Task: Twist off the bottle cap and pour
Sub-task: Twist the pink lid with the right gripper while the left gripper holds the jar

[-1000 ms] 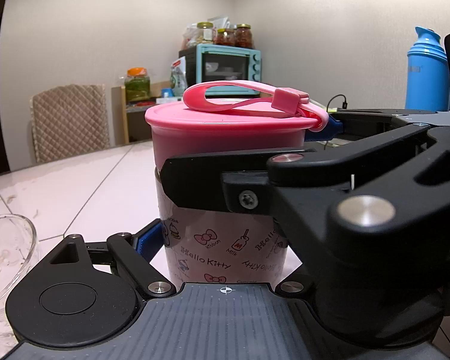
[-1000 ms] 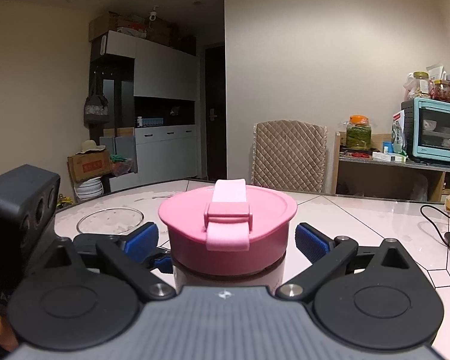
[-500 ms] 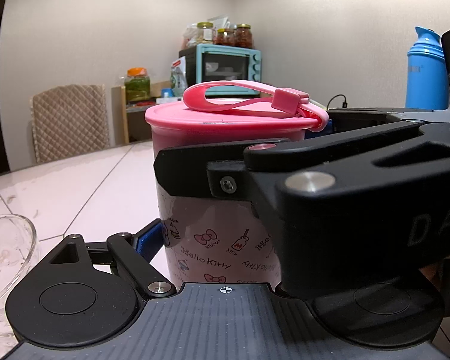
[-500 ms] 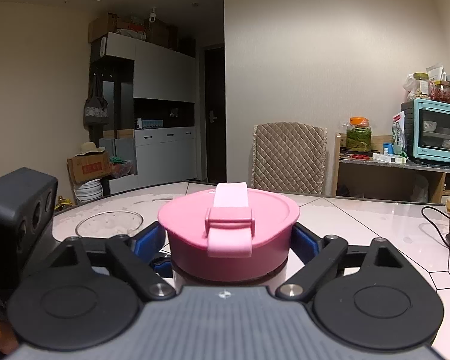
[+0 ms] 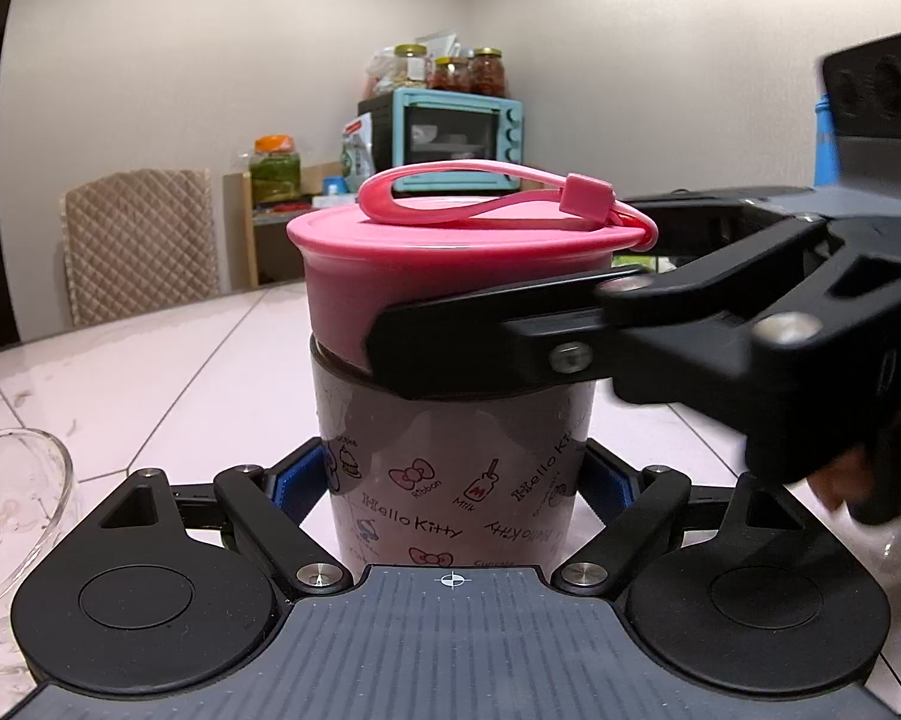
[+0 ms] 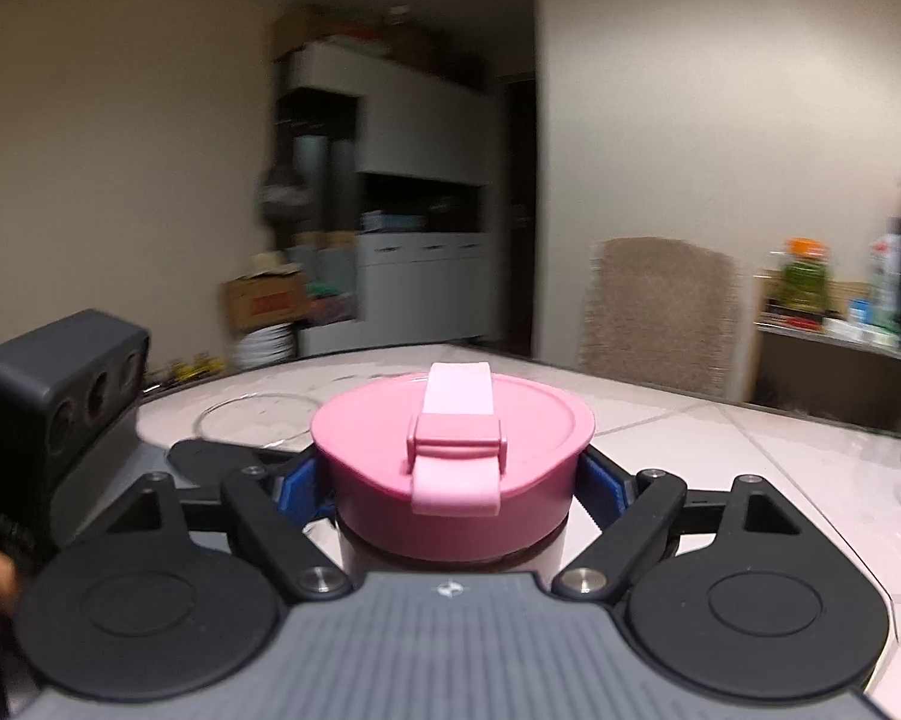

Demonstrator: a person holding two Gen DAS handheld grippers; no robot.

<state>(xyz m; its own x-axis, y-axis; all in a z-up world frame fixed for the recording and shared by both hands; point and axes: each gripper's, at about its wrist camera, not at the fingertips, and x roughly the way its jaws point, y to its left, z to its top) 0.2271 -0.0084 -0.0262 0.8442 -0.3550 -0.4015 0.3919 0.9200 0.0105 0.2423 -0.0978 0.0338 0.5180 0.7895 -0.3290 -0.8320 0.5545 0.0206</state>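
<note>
A pink Hello Kitty bottle [image 5: 450,480] stands upright on the white tiled table [image 5: 168,384]. Its pink cap [image 5: 390,276] carries a pink strap loop [image 5: 480,192]. My left gripper [image 5: 456,480] is shut on the bottle's body low down. My right gripper [image 6: 456,480] is shut on the cap [image 6: 450,456], its blue pads [image 6: 600,477] pressed to both sides; in the left wrist view its black finger [image 5: 510,336] wraps the cap's lower rim. The right wrist view is motion-blurred.
A glass bowl [image 5: 6,516] sits on the table at the left, also showing behind the cap in the right wrist view [image 6: 252,414]. A padded chair [image 5: 138,240], a shelf with jars and a blue toaster oven [image 5: 450,138] stand beyond the table.
The right gripper closed on the cap, then swung round it: its body moved to the right in the left wrist view and the background shifted right in the right wrist view.
</note>
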